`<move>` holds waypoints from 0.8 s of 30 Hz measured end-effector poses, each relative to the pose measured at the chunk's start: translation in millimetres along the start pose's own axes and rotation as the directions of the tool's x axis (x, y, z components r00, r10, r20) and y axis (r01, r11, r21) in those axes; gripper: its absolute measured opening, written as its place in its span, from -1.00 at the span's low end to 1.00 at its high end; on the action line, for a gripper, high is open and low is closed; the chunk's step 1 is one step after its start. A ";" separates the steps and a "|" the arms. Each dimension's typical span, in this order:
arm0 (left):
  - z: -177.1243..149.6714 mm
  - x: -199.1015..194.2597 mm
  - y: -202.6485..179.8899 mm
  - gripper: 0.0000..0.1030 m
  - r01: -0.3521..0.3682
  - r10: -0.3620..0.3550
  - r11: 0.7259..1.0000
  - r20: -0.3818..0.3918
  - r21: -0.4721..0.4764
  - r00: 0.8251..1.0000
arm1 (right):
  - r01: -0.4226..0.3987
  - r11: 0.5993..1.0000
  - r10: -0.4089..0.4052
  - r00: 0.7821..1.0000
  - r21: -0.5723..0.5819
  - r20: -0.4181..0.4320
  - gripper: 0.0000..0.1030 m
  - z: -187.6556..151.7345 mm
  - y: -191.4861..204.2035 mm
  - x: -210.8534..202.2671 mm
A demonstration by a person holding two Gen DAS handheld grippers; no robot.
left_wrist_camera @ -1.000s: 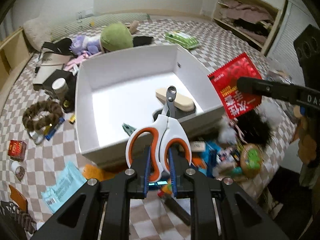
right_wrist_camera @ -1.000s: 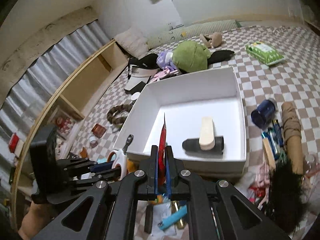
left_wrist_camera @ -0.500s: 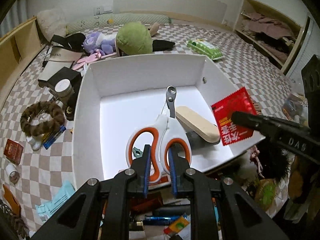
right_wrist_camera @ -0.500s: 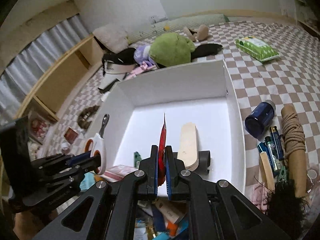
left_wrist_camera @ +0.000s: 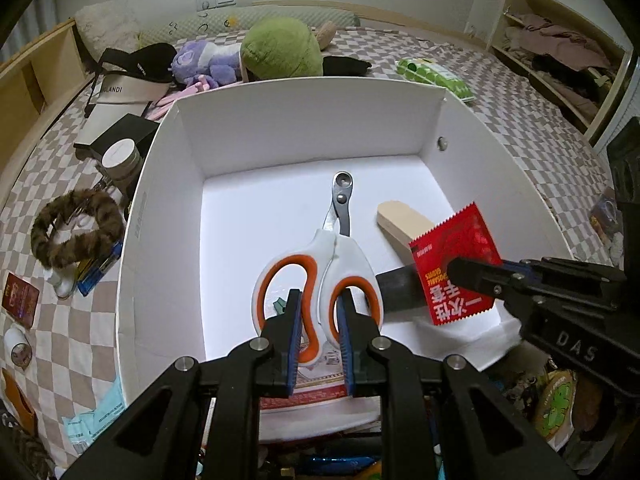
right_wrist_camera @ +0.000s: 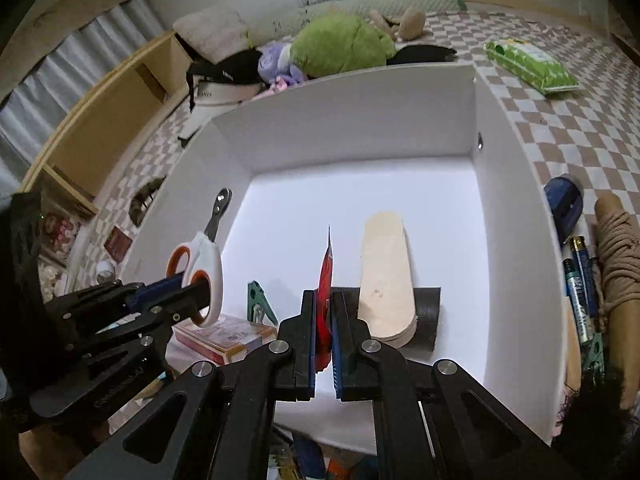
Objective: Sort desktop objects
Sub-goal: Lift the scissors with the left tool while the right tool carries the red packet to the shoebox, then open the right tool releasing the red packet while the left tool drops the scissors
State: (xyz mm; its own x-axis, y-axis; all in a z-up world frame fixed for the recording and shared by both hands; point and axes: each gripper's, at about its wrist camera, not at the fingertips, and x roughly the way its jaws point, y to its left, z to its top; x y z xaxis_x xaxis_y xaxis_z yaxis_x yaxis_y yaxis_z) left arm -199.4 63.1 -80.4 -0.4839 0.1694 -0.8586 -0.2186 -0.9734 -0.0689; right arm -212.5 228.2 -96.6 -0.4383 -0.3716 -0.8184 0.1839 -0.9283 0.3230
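Observation:
My left gripper [left_wrist_camera: 318, 316] is shut on the white and orange scissors [left_wrist_camera: 324, 256] by their handles and holds them over the white box [left_wrist_camera: 160, 168]. The scissors also show in the right wrist view [right_wrist_camera: 202, 264]. My right gripper [right_wrist_camera: 324, 308] is shut on a red packet [right_wrist_camera: 326, 276], held edge-on above the box floor; the packet shows face-on in the left wrist view [left_wrist_camera: 456, 268]. Inside the box [right_wrist_camera: 516, 240] lie a pale wooden board [right_wrist_camera: 386, 272] on a black piece [right_wrist_camera: 426, 312], a green clip [right_wrist_camera: 256, 300] and a red card box [right_wrist_camera: 224, 336].
A checked cloth [left_wrist_camera: 68, 332] covers the surface. Left of the box are a furry hair band [left_wrist_camera: 76, 228], a cup [left_wrist_camera: 120, 158] and a visor. Behind it are a green plush [left_wrist_camera: 280, 52] and a wipes pack [right_wrist_camera: 528, 64]. Right of it are a blue jar [right_wrist_camera: 564, 200], batteries and rope.
Both grippers have moved forward and down over the box with their loads. The box interior now fills both views.

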 end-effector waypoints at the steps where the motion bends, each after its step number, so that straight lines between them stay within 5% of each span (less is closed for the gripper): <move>1: -0.3 1.0 0.5 -0.67 -0.002 0.002 1.000 -0.003 -0.001 1.000 | 0.012 1.000 -0.012 1.000 -0.002 -0.009 -0.86 -0.1 -1.1 1.7; 14: -1.9 6.8 -5.0 -0.67 0.001 0.000 1.000 -0.026 0.025 1.000 | 0.154 0.988 -0.157 0.980 -0.029 -0.121 -0.86 -1.1 -14.3 22.9; 24: -1.3 8.2 -4.5 -0.67 0.006 -0.005 1.000 -0.029 0.020 1.000 | 0.249 0.968 -0.251 0.964 -0.039 -0.087 -0.86 0.1 -13.5 16.5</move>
State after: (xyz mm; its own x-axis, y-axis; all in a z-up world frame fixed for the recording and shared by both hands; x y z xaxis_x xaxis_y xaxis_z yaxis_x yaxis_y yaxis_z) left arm -201.3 68.6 -87.8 -0.4581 0.1699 -0.8725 -0.2385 -0.9691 -0.0634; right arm -222.2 234.7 -114.4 -0.3920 -0.1242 -0.9115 0.1034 -0.9905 0.0905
